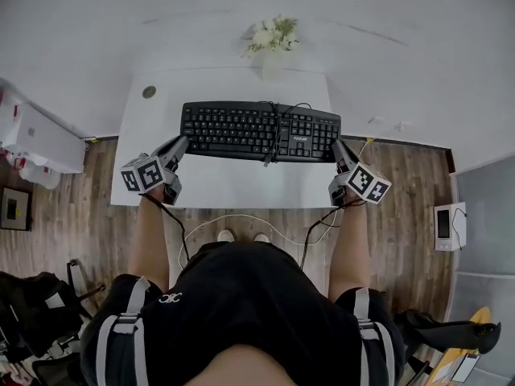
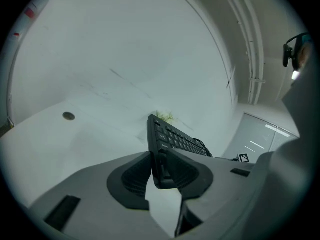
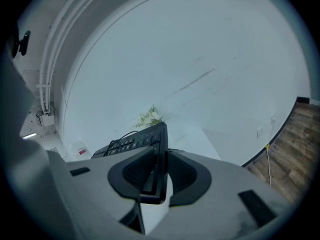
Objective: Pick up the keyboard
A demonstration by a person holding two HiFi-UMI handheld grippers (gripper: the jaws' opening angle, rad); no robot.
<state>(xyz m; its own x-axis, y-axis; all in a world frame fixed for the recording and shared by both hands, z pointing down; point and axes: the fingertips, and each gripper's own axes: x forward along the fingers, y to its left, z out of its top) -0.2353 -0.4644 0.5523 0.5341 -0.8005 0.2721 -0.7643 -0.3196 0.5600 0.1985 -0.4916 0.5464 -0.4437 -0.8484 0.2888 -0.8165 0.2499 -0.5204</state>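
A black keyboard (image 1: 259, 130) with its cable coiled on the keys hangs level above the white table (image 1: 217, 185), held at both ends. My left gripper (image 1: 180, 145) is shut on its left end, and my right gripper (image 1: 338, 149) is shut on its right end. In the left gripper view the keyboard (image 2: 167, 139) stands edge-on between the dark pads (image 2: 134, 176). In the right gripper view the keyboard (image 3: 135, 141) is likewise clamped edge-on between the pads (image 3: 186, 174).
A white vase of pale flowers (image 1: 272, 43) stands at the table's far edge by the wall. A round cable hole (image 1: 149, 92) sits in the table's far left corner. Wooden floor, a white box (image 1: 36, 139) at left and bags lie around the table.
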